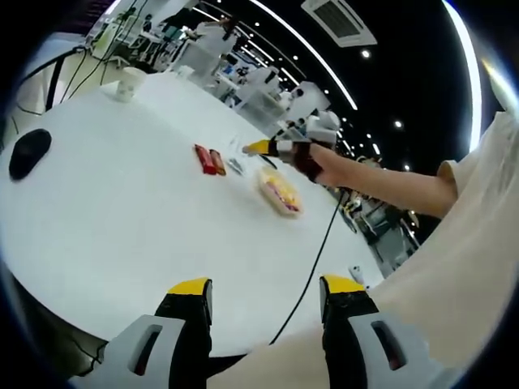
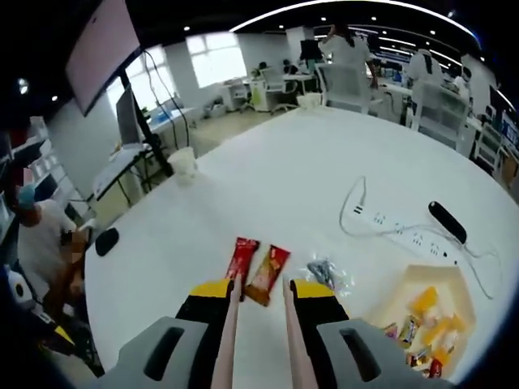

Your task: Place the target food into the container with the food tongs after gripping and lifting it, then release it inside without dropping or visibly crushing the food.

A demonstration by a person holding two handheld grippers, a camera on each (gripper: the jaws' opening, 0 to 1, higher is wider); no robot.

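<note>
Here the right hand-held gripper (image 2: 259, 296) clamps the tongs (image 2: 258, 340), whose tips reach two snack bars (image 2: 258, 269) just ahead; the left hand-held gripper (image 1: 266, 292) stands apart above the desk (image 1: 122, 219).

Figure: surroundings as I see them from my station. White round bench (image 2: 324, 178). On it I note a paper cup (image 2: 184, 165) near the far edge, a white power strip (image 2: 405, 232) with its cable, a black oblong object (image 2: 447, 220) just beside the strip, and a black mouse (image 1: 30, 151). Office chairs (image 2: 349, 81) stand beyond the bench.
</note>
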